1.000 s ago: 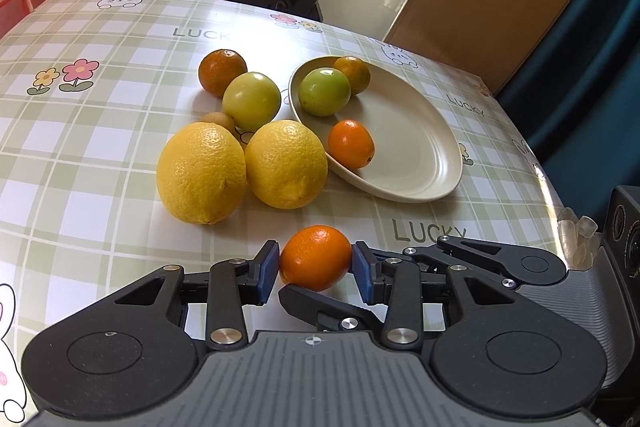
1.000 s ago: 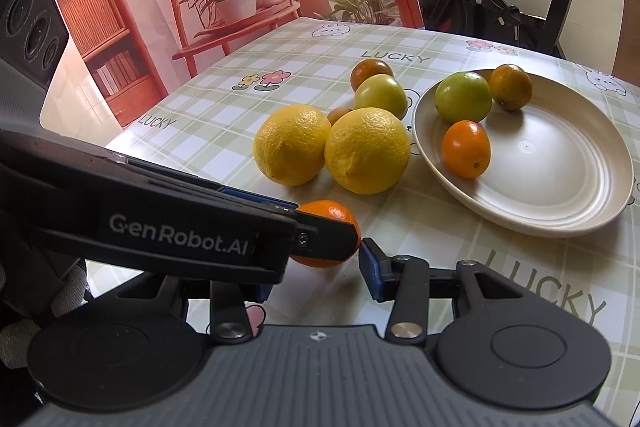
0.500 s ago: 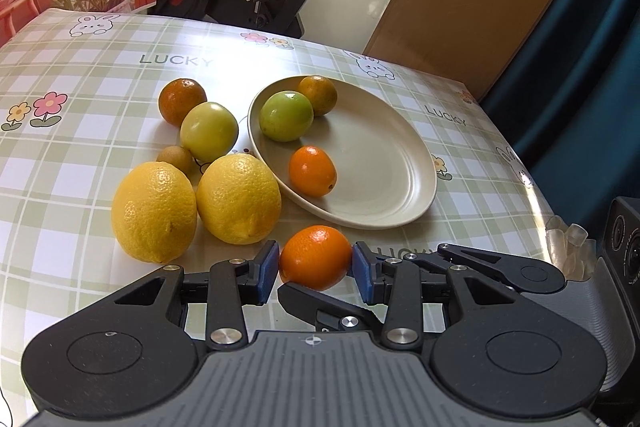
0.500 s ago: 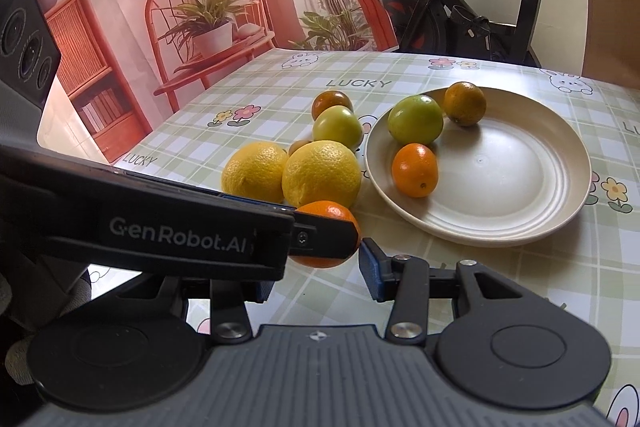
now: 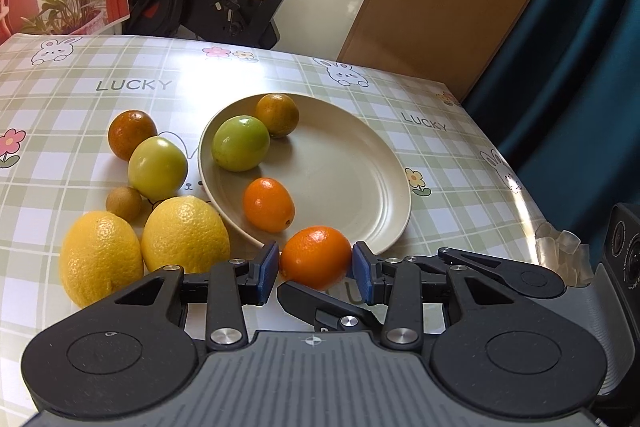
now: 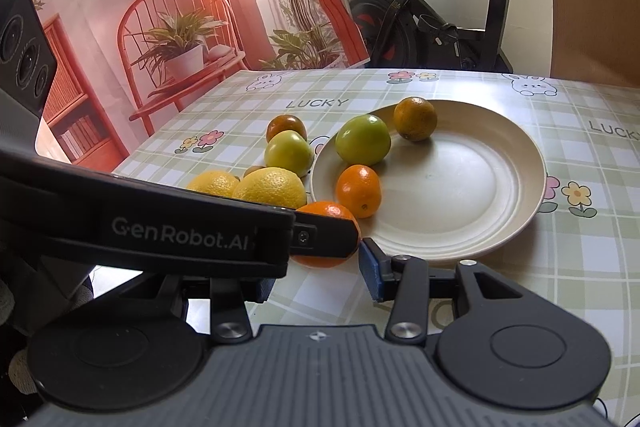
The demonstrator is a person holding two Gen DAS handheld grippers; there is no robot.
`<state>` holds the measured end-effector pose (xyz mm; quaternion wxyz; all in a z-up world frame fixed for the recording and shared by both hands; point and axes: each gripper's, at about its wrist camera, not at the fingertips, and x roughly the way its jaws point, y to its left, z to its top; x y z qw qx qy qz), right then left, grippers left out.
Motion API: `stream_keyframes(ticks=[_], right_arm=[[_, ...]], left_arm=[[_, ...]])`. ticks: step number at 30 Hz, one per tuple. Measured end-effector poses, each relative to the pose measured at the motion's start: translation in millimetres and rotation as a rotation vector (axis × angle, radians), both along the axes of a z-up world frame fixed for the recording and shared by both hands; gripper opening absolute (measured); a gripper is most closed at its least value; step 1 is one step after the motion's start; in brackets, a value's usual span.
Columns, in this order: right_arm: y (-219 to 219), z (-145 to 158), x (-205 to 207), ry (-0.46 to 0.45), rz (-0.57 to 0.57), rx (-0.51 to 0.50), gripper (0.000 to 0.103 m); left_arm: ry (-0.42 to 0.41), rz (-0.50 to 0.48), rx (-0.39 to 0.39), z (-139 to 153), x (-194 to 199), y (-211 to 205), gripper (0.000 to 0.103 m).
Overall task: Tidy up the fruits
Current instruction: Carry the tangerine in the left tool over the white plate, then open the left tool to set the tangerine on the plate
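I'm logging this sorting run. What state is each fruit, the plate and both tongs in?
Left tongs: shut on held orange.
Right tongs: open, nothing between them.
Plate: holds three fruits.
Two lemons: on the table, touching.
Green fruit, dark orange, small brown fruit: on the table.

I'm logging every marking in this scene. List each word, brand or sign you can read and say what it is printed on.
"LUCKY": printed several times on the checked tablecloth, for instance far left and right of the plate.
"GenRobot.AI": on the side of the left tongs, seen from the right wrist view.
Letters under the held orange are partly hidden and unreadable.
No numbers or signs elsewhere.
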<state>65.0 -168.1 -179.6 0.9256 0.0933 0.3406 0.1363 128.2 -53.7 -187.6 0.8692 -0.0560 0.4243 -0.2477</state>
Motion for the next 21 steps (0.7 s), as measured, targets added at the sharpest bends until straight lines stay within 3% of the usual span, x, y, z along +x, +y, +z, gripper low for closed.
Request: stream_keyframes(ticks=[21], right_arm=[[-26.3, -11.0, 41.7, 0.018, -0.037, -0.009, 0.046]], left_arm=[[0.03, 0.018, 0.016, -16.5, 46.3, -23.1, 0.042]])
